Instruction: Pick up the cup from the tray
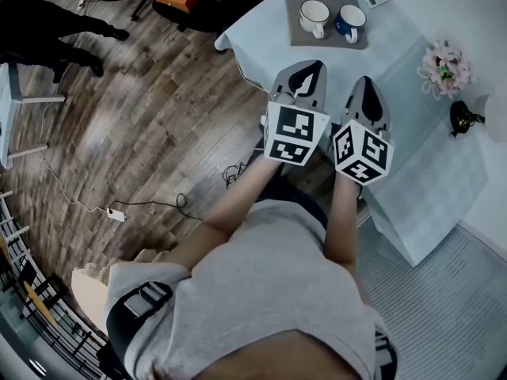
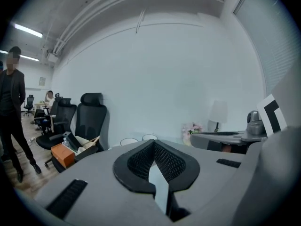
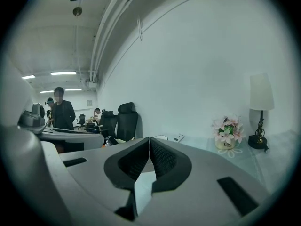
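Head view showed the left gripper [image 1: 314,68] and the right gripper [image 1: 366,82] side by side at the table [image 1: 412,70] edge, both with jaws pressed together on nothing, well short of the white cup [image 1: 314,16] and blue cup [image 1: 349,20] standing on the grey tray [image 1: 293,6].

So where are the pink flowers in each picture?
Head view: flowers at the upper right.
Left gripper view: small, just right of centre, by the wall.
Right gripper view: lower right.
Shared landmark: the lamp, right next to the flowers in all three.
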Demonstrator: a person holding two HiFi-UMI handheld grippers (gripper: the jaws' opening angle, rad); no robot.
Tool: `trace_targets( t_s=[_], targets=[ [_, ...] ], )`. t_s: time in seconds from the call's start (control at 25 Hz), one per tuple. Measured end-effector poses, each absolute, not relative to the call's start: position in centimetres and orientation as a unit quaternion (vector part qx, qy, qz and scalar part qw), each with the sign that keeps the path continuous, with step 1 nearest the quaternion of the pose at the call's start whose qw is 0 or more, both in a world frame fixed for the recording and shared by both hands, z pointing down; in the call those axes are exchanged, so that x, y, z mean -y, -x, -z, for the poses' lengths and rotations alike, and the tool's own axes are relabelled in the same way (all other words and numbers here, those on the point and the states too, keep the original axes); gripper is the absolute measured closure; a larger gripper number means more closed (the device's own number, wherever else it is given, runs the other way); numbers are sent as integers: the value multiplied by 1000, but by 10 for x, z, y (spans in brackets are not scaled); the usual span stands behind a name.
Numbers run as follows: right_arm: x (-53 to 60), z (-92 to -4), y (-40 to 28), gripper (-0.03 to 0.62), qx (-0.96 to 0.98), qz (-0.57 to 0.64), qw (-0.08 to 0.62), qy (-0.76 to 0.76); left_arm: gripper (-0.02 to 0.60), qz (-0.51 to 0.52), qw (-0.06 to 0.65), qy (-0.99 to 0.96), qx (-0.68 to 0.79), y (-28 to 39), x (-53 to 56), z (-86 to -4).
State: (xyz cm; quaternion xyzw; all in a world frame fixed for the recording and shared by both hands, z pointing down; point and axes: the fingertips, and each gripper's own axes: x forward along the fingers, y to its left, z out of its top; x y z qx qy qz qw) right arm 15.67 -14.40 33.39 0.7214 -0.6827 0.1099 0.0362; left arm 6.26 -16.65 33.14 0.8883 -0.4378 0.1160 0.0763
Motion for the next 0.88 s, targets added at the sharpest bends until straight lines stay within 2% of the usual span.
trace_targets(
  t_s=[0.72, 0.76, 0.8, 0.88],
  targets=[
    [280, -363, -169, 582, 668, -134, 66, -729, 577, -139, 106, -894, 412, -70, 295, -361],
    [284, -366, -170, 552, 668, -138, 69, -728, 577, -141, 108, -894, 411, -71, 298, -363],
    [286, -370, -172, 477, 669, -143, 71, -726, 577, -142, 110, -894, 410, -72, 300, -365],
    [290, -377, -176, 456, 669, -151, 76, -724, 577, -143, 115, -894, 409, -75, 303, -369]
  ],
)
